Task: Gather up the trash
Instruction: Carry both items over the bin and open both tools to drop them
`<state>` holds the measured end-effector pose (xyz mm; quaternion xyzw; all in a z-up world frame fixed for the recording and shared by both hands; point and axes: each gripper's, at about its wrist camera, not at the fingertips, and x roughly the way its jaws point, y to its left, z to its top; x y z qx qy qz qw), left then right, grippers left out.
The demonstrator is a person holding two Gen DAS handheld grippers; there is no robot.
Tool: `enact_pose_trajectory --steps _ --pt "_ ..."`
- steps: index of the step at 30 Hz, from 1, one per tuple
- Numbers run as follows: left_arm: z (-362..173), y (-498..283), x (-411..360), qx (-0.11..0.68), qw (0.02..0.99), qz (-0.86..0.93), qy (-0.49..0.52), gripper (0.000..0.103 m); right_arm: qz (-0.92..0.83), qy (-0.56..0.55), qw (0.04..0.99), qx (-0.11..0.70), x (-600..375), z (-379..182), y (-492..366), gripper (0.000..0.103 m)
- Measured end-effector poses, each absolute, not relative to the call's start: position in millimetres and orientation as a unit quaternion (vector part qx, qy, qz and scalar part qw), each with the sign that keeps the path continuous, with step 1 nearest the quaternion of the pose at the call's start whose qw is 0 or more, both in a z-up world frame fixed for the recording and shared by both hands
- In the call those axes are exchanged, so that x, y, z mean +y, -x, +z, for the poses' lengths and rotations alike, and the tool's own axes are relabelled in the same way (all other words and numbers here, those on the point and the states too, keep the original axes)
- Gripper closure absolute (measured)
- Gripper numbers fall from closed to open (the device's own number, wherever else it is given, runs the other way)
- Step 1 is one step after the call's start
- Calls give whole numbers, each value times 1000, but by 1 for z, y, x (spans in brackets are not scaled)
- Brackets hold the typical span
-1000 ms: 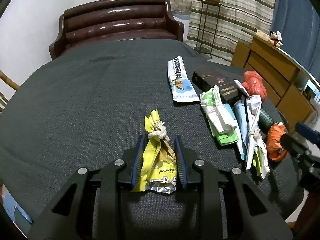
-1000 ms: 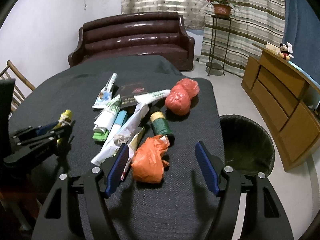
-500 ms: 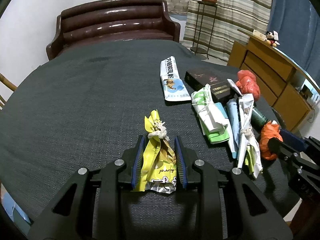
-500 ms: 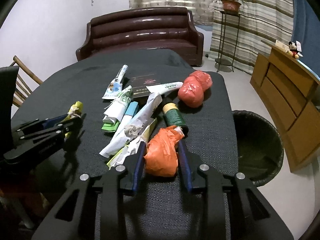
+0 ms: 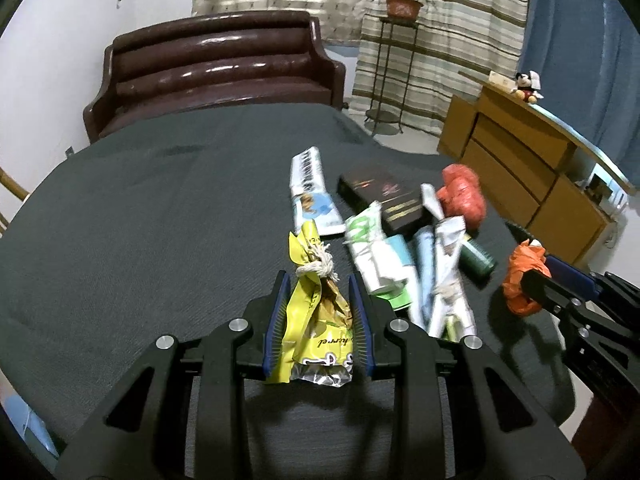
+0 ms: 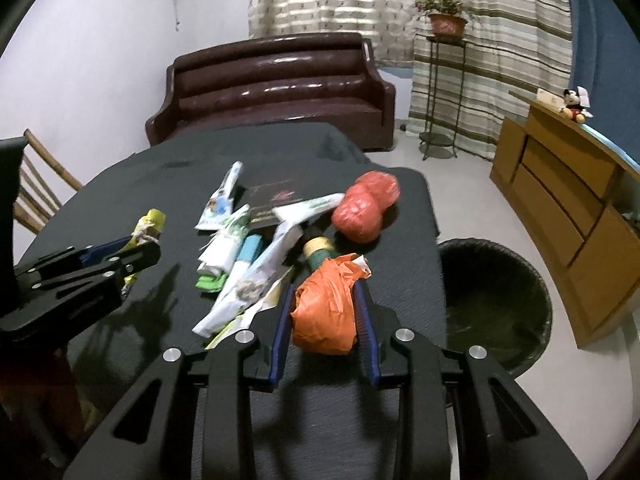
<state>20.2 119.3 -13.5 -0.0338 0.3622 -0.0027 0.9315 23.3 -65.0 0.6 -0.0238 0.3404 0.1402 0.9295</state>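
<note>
At left, the left claw [image 5: 320, 312] grips a yellow wrapper [image 5: 316, 312] tied with string, its long axis running along the fingers toward 12 o'clock, lifted above the dark table [image 5: 160, 208]. At centre lies the remaining litter: a blue-white pouch [image 5: 310, 196], a dark box [image 5: 380, 196], a green-white wrapper [image 5: 370, 248], a green spool [image 6: 320, 254] and a red bag [image 6: 366, 208]. At right, the right claw [image 6: 324, 320] is clamped on an orange bag [image 6: 326, 312], raised off the cloth. The black bin [image 6: 496, 300] stands on the floor past the table edge, at about 2 o'clock from the right claw, making that the nearer hand; the likely drop lies rightward, with the left claw's load well apart across the pile.
</note>
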Motion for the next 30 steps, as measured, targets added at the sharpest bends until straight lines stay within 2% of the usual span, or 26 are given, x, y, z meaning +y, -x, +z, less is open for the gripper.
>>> enact_pose_trajectory --steps 14,30 --pt "9 -47 37 334 938 -89 6 74 35 12 948 316 -149 9 -61 72" --pt "-15 -106 -79 352 923 -150 -50 74 -2 -15 945 328 -217 -12 -97 72"
